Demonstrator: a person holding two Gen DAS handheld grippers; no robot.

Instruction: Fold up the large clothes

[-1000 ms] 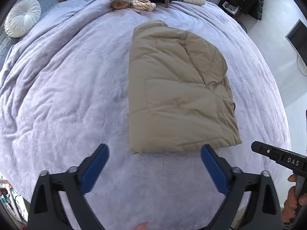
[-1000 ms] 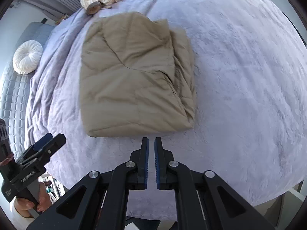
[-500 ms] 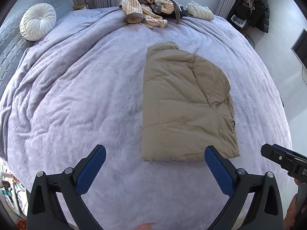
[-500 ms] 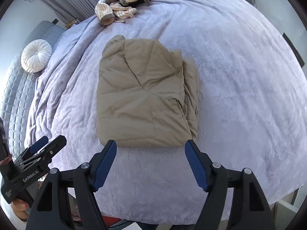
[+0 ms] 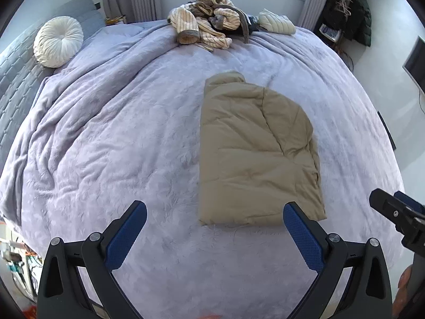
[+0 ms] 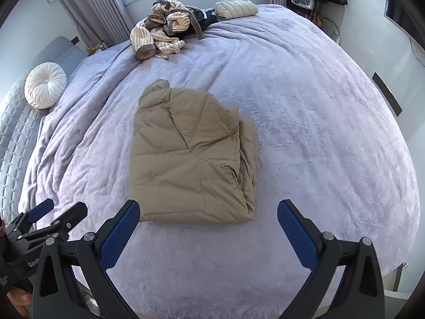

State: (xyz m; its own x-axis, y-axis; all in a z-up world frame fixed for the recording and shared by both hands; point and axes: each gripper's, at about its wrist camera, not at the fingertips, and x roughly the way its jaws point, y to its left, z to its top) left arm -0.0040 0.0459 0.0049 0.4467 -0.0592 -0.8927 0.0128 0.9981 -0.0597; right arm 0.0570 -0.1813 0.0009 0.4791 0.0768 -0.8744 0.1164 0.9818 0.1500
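Observation:
A tan puffer jacket (image 5: pixel 255 154) (image 6: pixel 191 159) lies folded into a compact rectangle on the lilac bedspread (image 5: pixel 119 133) (image 6: pixel 318 133), collar end toward the far side. My left gripper (image 5: pixel 213 214) hovers above the bed in front of the jacket's near edge, jaws wide, nothing between them. My right gripper (image 6: pixel 208 212) hangs over the same near edge, its jaws still opening and empty. Each gripper shows at the edge of the other's view: the right one (image 5: pixel 398 212), the left one (image 6: pixel 50 218).
A heap of striped and dark clothes (image 5: pixel 209 29) (image 6: pixel 164 29) sits at the far edge of the bed beside a folded pale quilted garment (image 5: pixel 276 22) (image 6: pixel 236 6). A round white cushion (image 5: pixel 58 41) (image 6: pixel 45 85) rests at the grey headboard, left.
The right gripper's jaws went from shut to wide apart. Both grippers rose and pulled back from the jacket, which now looks smaller and lies untouched.

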